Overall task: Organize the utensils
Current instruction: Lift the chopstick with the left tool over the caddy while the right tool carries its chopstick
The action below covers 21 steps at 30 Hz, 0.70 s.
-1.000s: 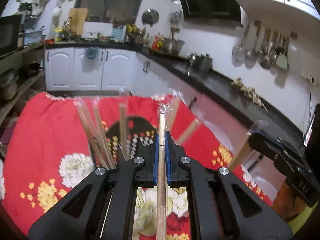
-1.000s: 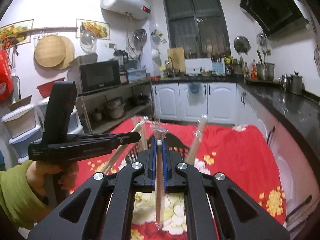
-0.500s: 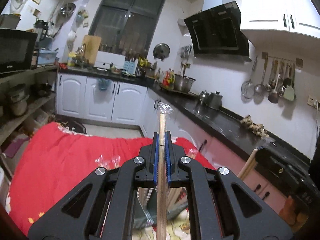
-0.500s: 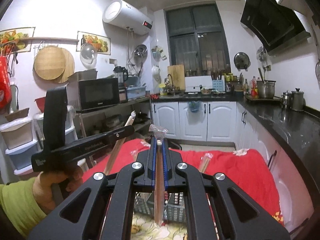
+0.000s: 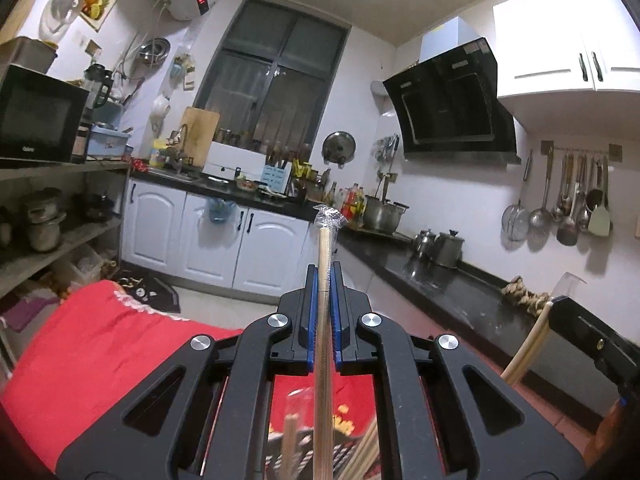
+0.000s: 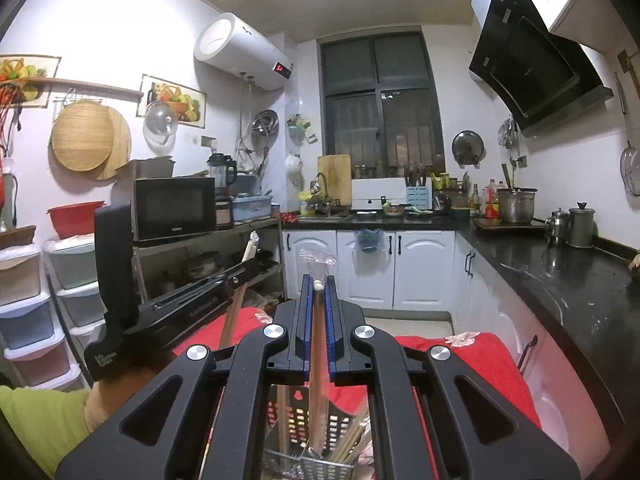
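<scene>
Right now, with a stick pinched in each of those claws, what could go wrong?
The left gripper pinches only a thin wrapped chopstick, which might slip or swivel. The right gripper holds another chopstick above the wire basket; lowered off-line, it may catch on sticks already standing there.

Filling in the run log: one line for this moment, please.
left gripper: shut on wrapped chopstick | right gripper: shut on second wrapped chopstick | wire basket: below, more chopsticks inside
</scene>
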Each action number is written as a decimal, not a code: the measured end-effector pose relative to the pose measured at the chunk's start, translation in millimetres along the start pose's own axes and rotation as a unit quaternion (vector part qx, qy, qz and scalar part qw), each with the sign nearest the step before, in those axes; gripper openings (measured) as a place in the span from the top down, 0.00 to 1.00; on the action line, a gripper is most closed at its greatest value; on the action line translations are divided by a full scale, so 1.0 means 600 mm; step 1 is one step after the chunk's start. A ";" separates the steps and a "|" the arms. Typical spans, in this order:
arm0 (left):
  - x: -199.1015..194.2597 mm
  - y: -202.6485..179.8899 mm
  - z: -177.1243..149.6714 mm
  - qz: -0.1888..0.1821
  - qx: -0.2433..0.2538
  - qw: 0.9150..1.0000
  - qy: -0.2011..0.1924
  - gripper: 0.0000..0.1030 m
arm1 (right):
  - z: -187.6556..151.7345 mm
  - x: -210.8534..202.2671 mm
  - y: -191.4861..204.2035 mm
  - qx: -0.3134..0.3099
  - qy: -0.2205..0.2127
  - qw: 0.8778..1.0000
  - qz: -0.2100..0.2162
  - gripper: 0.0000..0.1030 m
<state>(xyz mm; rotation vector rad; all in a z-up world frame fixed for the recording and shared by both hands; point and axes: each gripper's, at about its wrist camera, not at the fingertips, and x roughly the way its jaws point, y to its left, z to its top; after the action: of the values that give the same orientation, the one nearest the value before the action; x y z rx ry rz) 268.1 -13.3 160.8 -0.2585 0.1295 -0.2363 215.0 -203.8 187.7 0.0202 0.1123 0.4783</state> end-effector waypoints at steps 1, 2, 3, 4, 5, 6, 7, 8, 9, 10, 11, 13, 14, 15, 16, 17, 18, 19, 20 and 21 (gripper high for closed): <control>0.007 -0.004 -0.001 0.001 -0.002 1.000 -0.003 0.97 | 0.000 0.002 -0.002 0.000 -0.001 1.000 -0.002 0.94; 0.015 -0.006 -0.003 -0.002 -0.005 1.000 -0.006 0.97 | -0.001 0.004 -0.005 0.000 -0.002 1.000 -0.004 0.94; 0.018 -0.008 -0.005 -0.002 -0.006 1.000 -0.009 0.97 | -0.003 0.006 -0.008 0.000 -0.003 1.000 -0.004 0.94; 0.025 -0.011 -0.007 -0.001 -0.005 1.000 -0.013 0.97 | -0.003 0.007 -0.009 0.000 -0.004 1.000 -0.004 0.94; 0.033 -0.015 -0.012 -0.007 -0.006 1.000 -0.015 0.97 | -0.005 0.009 -0.012 0.001 -0.007 1.000 -0.007 0.94; 0.038 -0.015 -0.016 -0.008 -0.005 1.000 -0.016 0.97 | -0.007 0.010 -0.014 0.002 -0.007 1.000 -0.009 0.94; 0.043 -0.018 -0.020 -0.008 -0.004 1.000 -0.019 0.97 | -0.009 0.013 -0.018 0.005 -0.006 1.000 -0.009 0.94; 0.047 -0.018 -0.023 -0.013 -0.003 1.000 -0.022 0.97 | -0.011 0.016 -0.020 0.008 -0.005 1.000 -0.009 0.94; 0.050 -0.021 -0.029 -0.015 0.001 0.999 -0.028 0.97 | -0.013 0.018 -0.023 0.011 -0.004 1.000 -0.008 0.94; 0.052 -0.023 -0.034 -0.017 0.005 0.999 -0.032 0.97 | -0.016 0.021 -0.026 0.013 -0.003 1.000 -0.008 0.94; 0.056 -0.027 -0.041 -0.020 0.011 0.999 -0.034 0.97 | -0.018 0.023 -0.027 0.015 -0.002 1.000 -0.010 0.94; 0.061 -0.029 -0.052 -0.023 0.016 0.999 -0.036 0.97 | -0.024 0.028 -0.031 0.017 -0.001 1.000 -0.008 0.94; 0.064 -0.029 -0.058 -0.027 0.016 0.999 -0.037 0.97 | -0.027 0.031 -0.032 0.018 0.000 1.000 -0.009 0.94; 0.066 -0.027 -0.063 -0.028 0.018 0.999 -0.036 0.97 | -0.030 0.033 -0.033 0.018 0.000 1.000 -0.009 0.94; 0.068 -0.025 -0.069 -0.026 0.020 0.999 -0.036 0.97 | -0.035 0.038 -0.034 0.019 0.001 1.000 -0.008 0.94; 0.072 -0.022 -0.076 -0.026 0.019 0.999 -0.034 0.97 | -0.038 0.041 -0.035 0.021 0.002 1.000 -0.008 0.94; 0.074 -0.019 -0.080 -0.023 0.019 0.999 -0.033 0.97 | -0.041 0.043 -0.035 0.023 0.004 1.000 -0.008 0.94; 0.075 -0.015 -0.084 -0.023 0.018 0.999 -0.032 0.97 | -0.045 0.047 -0.037 0.026 0.006 1.000 -0.007 0.94; 0.078 -0.013 -0.089 -0.024 0.018 0.999 -0.029 0.97 | -0.047 0.048 -0.038 0.028 0.007 1.000 -0.006 0.94; 0.080 -0.012 -0.091 -0.021 0.020 0.999 -0.029 0.97 | -0.051 0.051 -0.038 0.030 0.008 1.000 -0.004 0.94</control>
<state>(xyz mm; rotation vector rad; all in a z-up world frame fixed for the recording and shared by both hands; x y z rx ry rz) 304.2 -44.9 106.0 -0.2291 0.0615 -0.2731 249.0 -210.1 153.2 0.0749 0.1432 0.4678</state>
